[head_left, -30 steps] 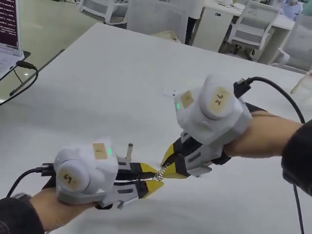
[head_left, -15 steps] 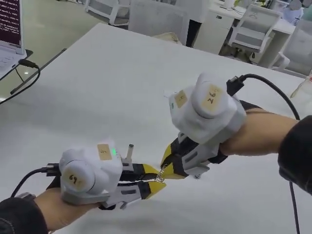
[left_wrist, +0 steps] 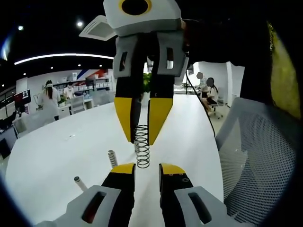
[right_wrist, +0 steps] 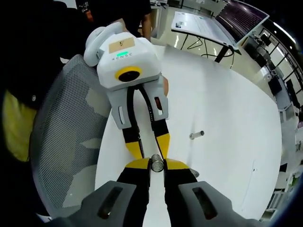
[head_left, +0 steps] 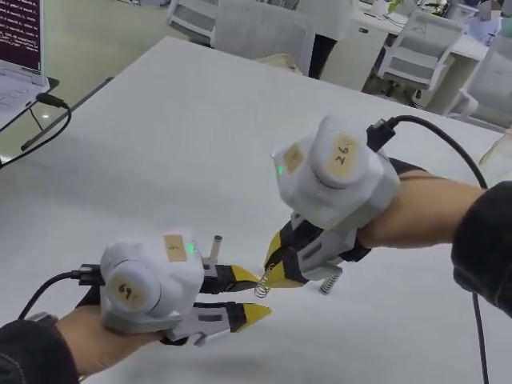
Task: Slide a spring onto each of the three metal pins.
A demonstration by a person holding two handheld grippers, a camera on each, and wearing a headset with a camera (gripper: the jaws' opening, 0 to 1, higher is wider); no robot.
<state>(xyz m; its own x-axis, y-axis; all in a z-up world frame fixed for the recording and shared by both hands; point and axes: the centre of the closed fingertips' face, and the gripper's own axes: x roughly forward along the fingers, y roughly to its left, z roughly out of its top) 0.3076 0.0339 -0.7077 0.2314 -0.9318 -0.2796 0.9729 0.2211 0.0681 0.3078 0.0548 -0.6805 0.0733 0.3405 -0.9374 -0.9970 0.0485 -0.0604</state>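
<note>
Left gripper view: my right gripper (left_wrist: 142, 134) is clamped on the spring (left_wrist: 142, 152) at its upper end. The lower end hangs free at 6 o'clock between the parted jaws of my left gripper (left_wrist: 147, 169), presumably for threading. Bare pin (left_wrist: 80, 183) sits at 8 o'clock.

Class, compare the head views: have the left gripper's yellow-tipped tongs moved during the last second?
Yes. Against the upright metal pin, the lower tong of the left gripper has swung away, leaving the small coiled wire spring to the right gripper.
</note>
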